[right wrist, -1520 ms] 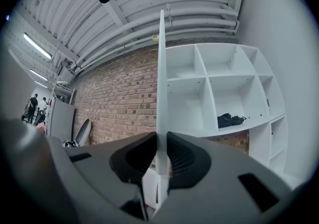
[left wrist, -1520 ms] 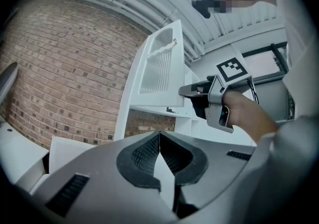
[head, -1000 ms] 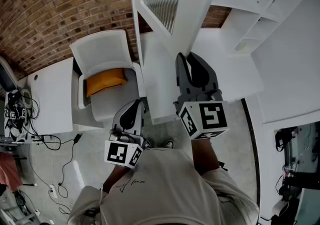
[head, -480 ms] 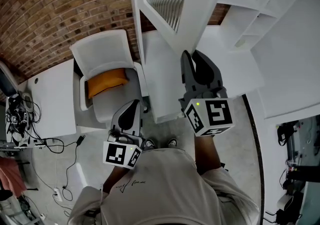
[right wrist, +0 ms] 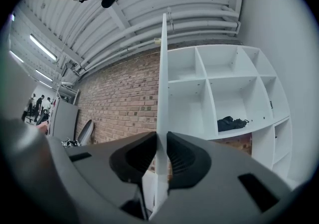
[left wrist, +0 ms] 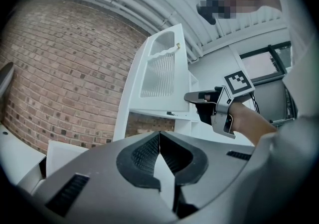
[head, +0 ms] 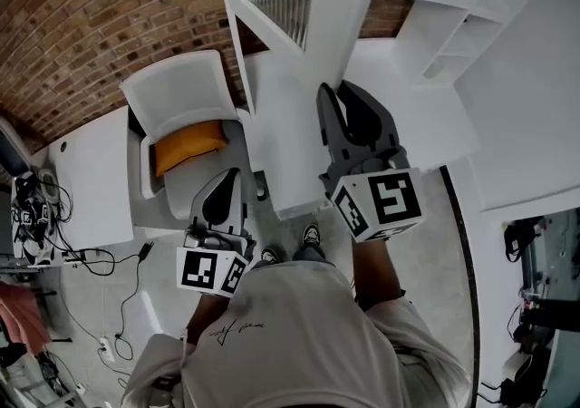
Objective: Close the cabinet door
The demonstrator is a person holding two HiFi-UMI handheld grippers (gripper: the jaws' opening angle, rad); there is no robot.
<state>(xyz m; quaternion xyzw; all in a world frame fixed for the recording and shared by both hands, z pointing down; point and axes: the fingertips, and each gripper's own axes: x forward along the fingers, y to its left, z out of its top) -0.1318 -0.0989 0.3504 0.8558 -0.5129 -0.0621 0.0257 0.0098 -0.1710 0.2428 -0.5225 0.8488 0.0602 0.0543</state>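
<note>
Centrally, the right tongs [right wrist: 162, 144] are clamped on the free edge of the white door [right wrist: 162, 68]. The door stands open, edge-on to this camera, left of the cabinet [right wrist: 224, 93] shelves. The left tongs [left wrist: 159, 137] are closed together on nothing. Only the right gripper view shows a dark item [right wrist: 230, 123] in one compartment; only the head view shows the chair [head: 177, 93]. The right forearm reaches forward to the door; the left is held lower, nearer the torso.

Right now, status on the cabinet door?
Right gripper clamped on edge of the white ribbed-panel cabinet door. Left gripper shut, empty. Door open, standing out from white cubby shelving. Black bundle inside one cubby; nothing seen in the swing.
</note>
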